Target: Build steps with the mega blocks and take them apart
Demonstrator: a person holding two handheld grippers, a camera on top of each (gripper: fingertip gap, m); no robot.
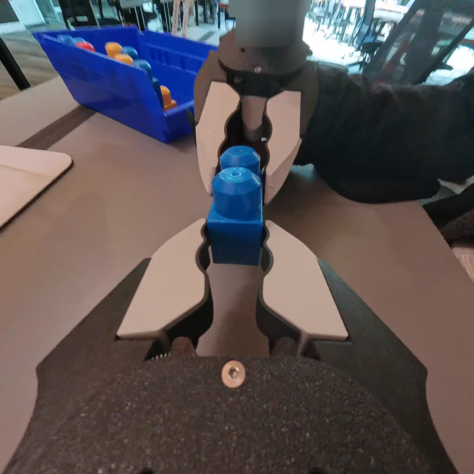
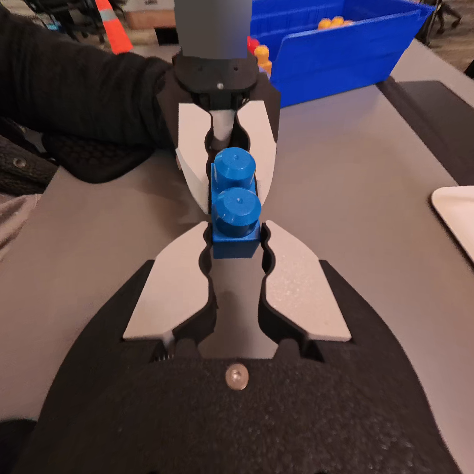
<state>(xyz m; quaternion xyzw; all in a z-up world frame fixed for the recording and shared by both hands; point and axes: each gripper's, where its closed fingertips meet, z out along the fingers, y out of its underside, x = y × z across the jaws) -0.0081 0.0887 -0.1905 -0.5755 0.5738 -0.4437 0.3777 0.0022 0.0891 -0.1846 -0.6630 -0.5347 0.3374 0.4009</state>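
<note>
Left wrist view shows the left claw (image 1: 234, 238) closed on the near end of a blue block (image 1: 234, 230), its pale fingers (image 1: 177, 279) pressed against both side walls. At 12 o'clock the right claw (image 1: 239, 184) is seen gripping the far end of the same block, so the block is held between two opposed claws just above the grey bench (image 1: 102, 230). Whether the block's underside touches the bench cannot be told.

Right wrist view gives the mirrored scene: the right claw (image 2: 236, 241) is clamped on the near end of the blue block (image 2: 234, 225) and the left claw (image 2: 230, 179) on the far end.

One block is held; it is glossy blue, a narrow brick with two round studs in a row along its top.

A blue bin (image 1: 123, 84) is seen at 10 o'clock in the left view, and at 1 o'clock in the right view (image 2: 333, 56); orange, red and blue blocks (image 1: 115, 51) lie in it, too blurred to be counted. A black sleeve (image 2: 77, 89) is shown at 10 o'clock in the right view only, with an orange cone (image 2: 112, 25) behind it. One pale board (image 1: 25, 177) lies at 9 o'clock in the left view.
</note>
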